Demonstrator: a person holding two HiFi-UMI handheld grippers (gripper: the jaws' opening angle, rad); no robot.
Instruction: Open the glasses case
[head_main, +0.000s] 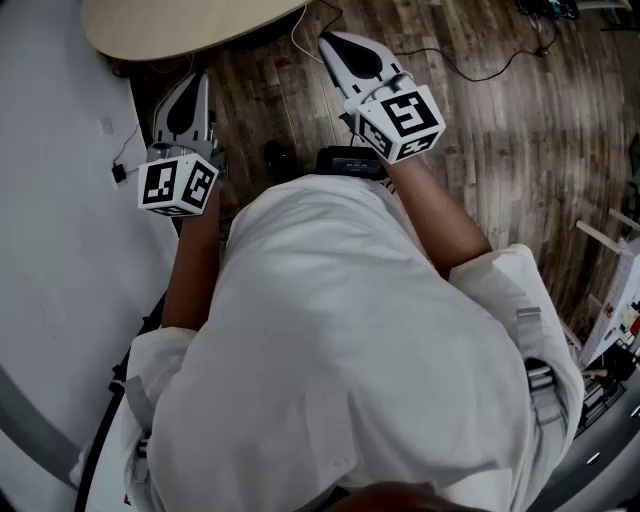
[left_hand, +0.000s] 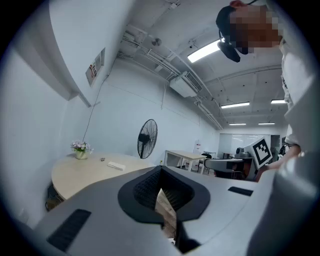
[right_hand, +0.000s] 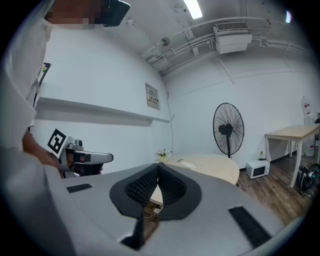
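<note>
Floorboards (head_main: 500, 130), dark wood, spread open beneath left tongs (head_main: 203, 78) and right tongs (head_main: 330, 40), each pressed shut on nothing, tips near the round pale bench (head_main: 180, 25) edge, upper left.

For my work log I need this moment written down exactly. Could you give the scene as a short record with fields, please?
left gripper: shut, empty, in the air
right gripper: shut, empty, in the air
table: round, light top, ahead of both grippers
on table: flower pot; white flat object
fan: standing beyond the table
task object: cannot tell; perhaps the white flat object
task state: not begun, nothing touched
</note>
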